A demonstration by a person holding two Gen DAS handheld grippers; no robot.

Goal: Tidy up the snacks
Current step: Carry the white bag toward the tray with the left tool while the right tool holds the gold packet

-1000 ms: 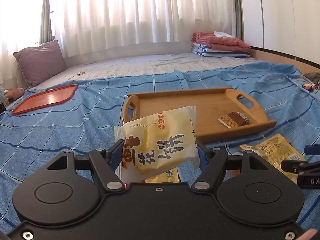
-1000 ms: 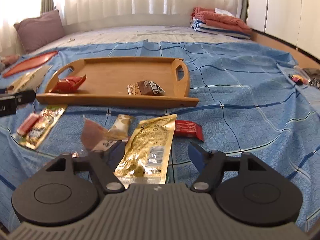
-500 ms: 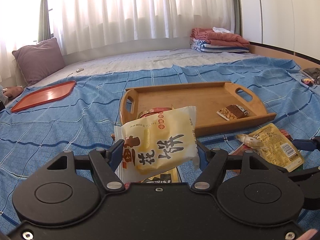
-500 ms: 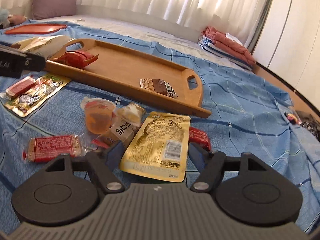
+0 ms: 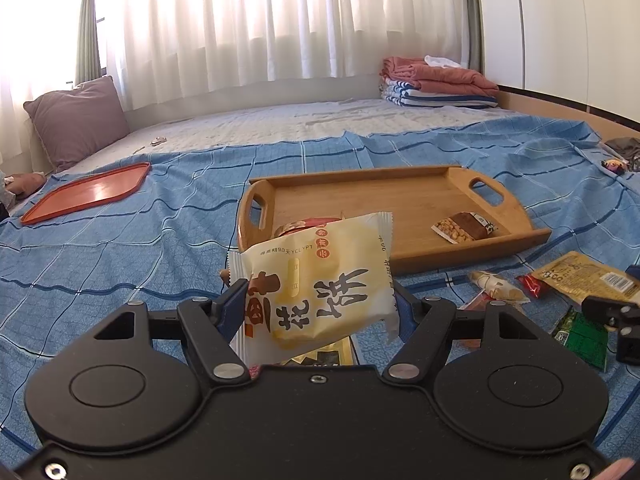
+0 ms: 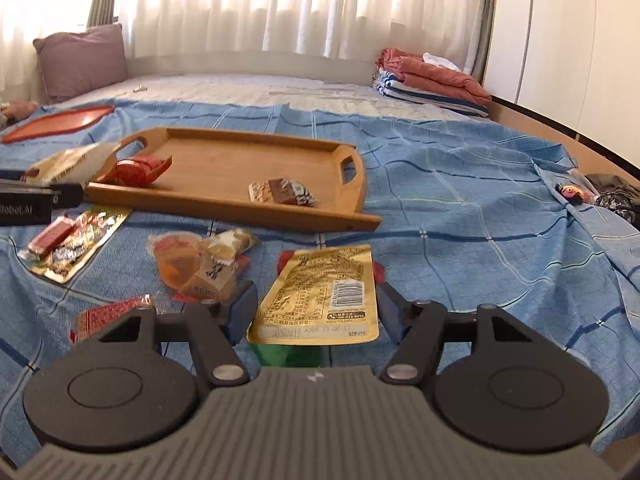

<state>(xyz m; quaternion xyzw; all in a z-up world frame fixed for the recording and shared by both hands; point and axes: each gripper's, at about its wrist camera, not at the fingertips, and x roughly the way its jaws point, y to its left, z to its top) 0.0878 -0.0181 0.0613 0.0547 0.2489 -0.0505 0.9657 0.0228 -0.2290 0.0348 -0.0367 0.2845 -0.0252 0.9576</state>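
Left gripper [image 5: 318, 306] clamped on a pale yellow snack packet [image 5: 316, 280], pinched from both sides by its blue pads and held clear of the bedding, tilted, in front of the near left end of the bamboo tray [image 5: 400, 200]; the hold suited carrying the packet into the tray, judged the collecting place. Two items already lay in the tray: a red-wrapped snack [image 6: 138, 170] at the left end and a peanut-chocolate bar [image 6: 282, 192] toward the right. Right gripper [image 6: 314, 312] held its jaws apart, gripping nothing, the fingers straddling a gold foil pouch [image 6: 320, 292] that lay flat on the sheet; the position suggested a pick-up of this pouch as its next step. A green packet [image 6: 286, 354] showed just under the pouch's near edge. Unsorted snacks rested near the tray's front rail: an orange jelly cup [image 6: 178, 264], a small wrapped cake [image 6: 224, 256], a flat red packet [image 6: 108, 314], and a gold pack of assorted sweets [image 6: 76, 242]. The working surface was a bed covered with a blue checked sheet [image 6: 460, 184], soft and wrinkled. Beyond lay an orange-red plastic tray [image 5: 88, 192], a mauve cushion [image 5: 78, 120], folded blankets [image 5: 436, 84], white curtains [image 5: 280, 20] and white wardrobe doors [image 5: 580, 28].
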